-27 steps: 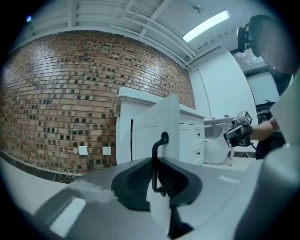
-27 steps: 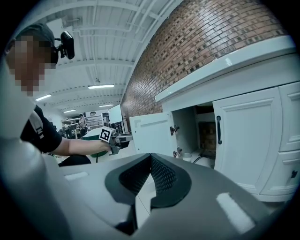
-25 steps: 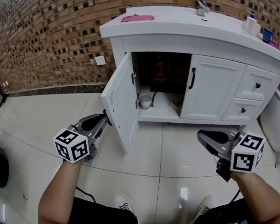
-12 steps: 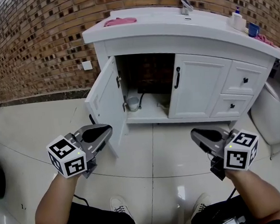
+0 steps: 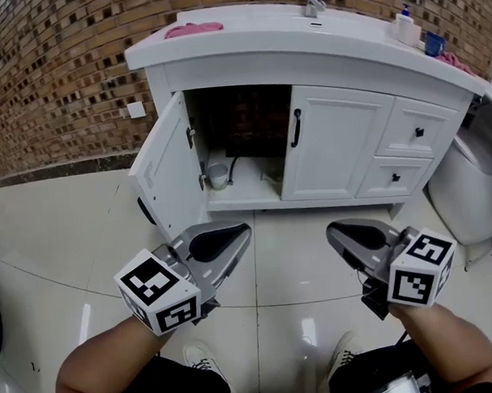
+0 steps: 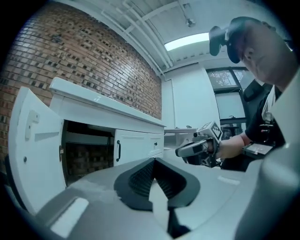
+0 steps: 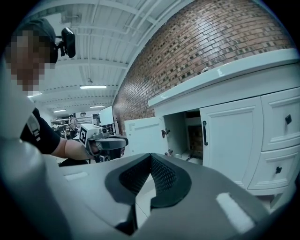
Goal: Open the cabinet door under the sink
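The left gripper (image 5: 242, 231) has its jaws pressed tight together with nothing between them, and the right gripper (image 5: 334, 228) is just the same. Both sit low in the frame, well apart from the cabinet. The cabinet door (image 5: 166, 174) under the sink (image 5: 242, 37) stands swung wide, left of the middle (its dark handle (image 5: 145, 211) shows on the outer side). The job looks done, so hold both grippers back and don't bump the door shut.

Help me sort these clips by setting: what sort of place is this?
Probably a mock bathroom inside a large hall: a white sink vanity with a faucet against a brick wall, what looks like a toilet beside it, and an open industrial ceiling with strip lights.
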The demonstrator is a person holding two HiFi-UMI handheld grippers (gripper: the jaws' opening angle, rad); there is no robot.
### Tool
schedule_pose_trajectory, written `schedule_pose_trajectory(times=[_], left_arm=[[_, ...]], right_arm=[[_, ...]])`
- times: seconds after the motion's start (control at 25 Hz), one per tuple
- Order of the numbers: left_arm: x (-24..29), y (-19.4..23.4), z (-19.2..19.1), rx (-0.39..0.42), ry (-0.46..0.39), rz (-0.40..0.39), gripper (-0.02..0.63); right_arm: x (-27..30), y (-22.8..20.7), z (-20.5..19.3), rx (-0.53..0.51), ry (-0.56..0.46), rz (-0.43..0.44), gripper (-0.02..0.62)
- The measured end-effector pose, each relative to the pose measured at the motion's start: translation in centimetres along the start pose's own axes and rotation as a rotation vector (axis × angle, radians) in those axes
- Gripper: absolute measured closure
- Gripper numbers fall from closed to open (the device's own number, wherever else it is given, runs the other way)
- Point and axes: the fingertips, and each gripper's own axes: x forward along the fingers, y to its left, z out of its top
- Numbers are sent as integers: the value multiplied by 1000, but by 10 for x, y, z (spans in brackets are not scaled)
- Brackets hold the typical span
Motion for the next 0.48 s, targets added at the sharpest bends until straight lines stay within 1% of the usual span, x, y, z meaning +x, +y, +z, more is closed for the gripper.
schedule_pose_trajectory(times=[0.2, 0.48], left_arm=[[10, -9, -2, -13, 6, -26, 600], [16, -21, -5, -16, 20, -58, 600]], right_arm=[[-8, 7, -3, -23, -10, -18, 589], [-10, -1, -6, -16, -7, -30, 589]])
